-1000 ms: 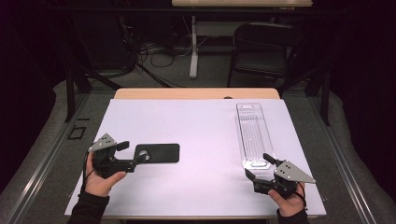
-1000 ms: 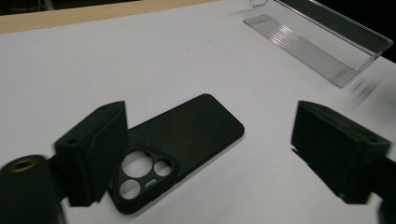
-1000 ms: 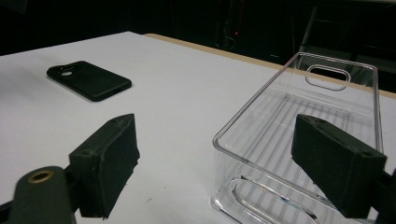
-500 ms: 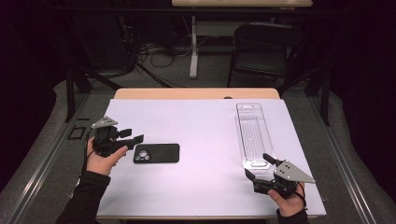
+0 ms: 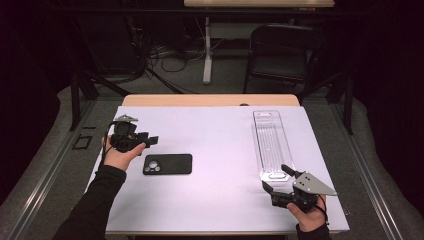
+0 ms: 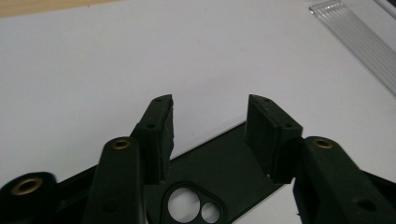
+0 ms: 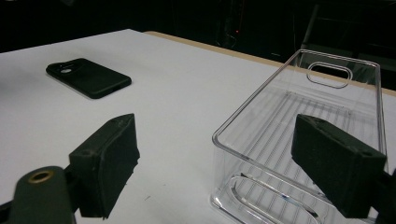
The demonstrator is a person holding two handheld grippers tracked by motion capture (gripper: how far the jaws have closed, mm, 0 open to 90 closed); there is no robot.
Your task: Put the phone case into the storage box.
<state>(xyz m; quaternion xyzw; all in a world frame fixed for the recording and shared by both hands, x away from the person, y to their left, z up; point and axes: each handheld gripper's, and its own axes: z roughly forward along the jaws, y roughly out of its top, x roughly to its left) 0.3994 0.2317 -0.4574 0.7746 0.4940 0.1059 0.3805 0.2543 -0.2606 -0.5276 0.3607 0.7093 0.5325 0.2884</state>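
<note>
White table (image 5: 210, 135) — work surface. Clear plastic tray (image 5: 272, 145) — long, lying at the right side. Black phone case (image 5: 167, 164) — flat, camera cutout leftward, left of centre. Left gripper (image 5: 150, 141) — jaws apart, empty, raised just beside the case. Right gripper (image 5: 275, 180) — jaws wide apart, empty, at the tray's near end.

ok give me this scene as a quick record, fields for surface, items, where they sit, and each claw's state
surface: white table
items: black phone case; clear tray
case: lies flat, camera cutout toward the left claw, left half of table
tray: empty, right half of table, long side running away from the person
left claw: open, raised above the table just beyond the case, holding nothing
right claw: open, at the tray's near end, holding nothing
</note>
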